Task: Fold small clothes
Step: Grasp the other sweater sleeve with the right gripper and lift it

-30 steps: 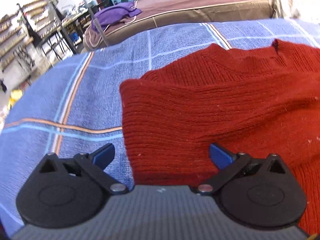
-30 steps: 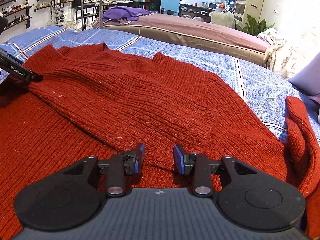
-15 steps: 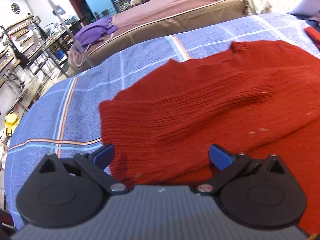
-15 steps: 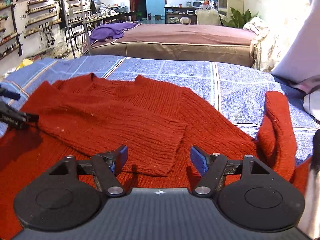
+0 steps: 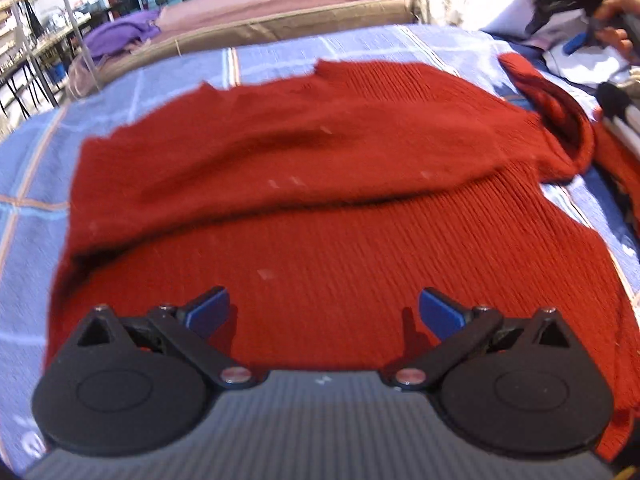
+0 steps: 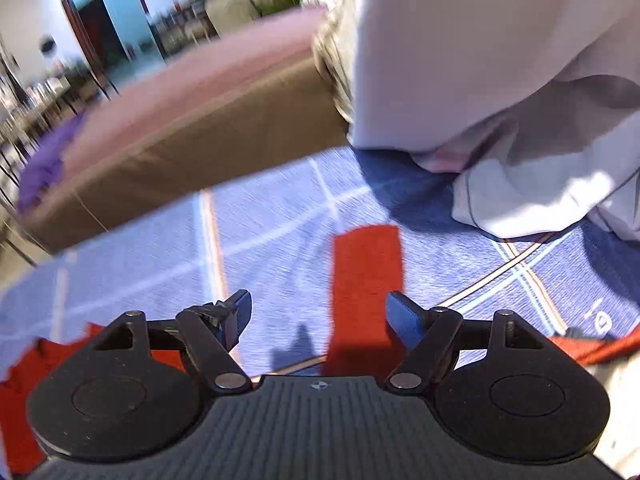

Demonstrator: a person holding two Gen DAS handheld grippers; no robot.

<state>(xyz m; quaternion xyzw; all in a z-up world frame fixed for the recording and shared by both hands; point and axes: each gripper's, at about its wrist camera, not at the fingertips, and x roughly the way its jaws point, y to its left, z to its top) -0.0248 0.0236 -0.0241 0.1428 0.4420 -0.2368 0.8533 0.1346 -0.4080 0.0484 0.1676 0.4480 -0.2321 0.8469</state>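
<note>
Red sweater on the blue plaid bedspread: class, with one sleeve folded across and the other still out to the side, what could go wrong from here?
1. The loose sleeve lies apart from the red sweater; the open right gripper might pinch the bedspread along with it.
2. The folded sleeve lies unpinned under the open left gripper, so tugging could shift it.

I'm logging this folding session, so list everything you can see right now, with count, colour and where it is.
sweater: one, red, spread on the blue bedspread, one sleeve folded across its chest
other sleeve: one, red, lying out on the bedspread by the right tongs
bedspread: one, blue with pale and orange stripes, under the sweater
bed: one, pink and brown, behind
cloth: one, purple, on that bed
bedding: pale, heaped at right
left tongs: open, empty, over the sweater
right tongs: open, empty
</note>
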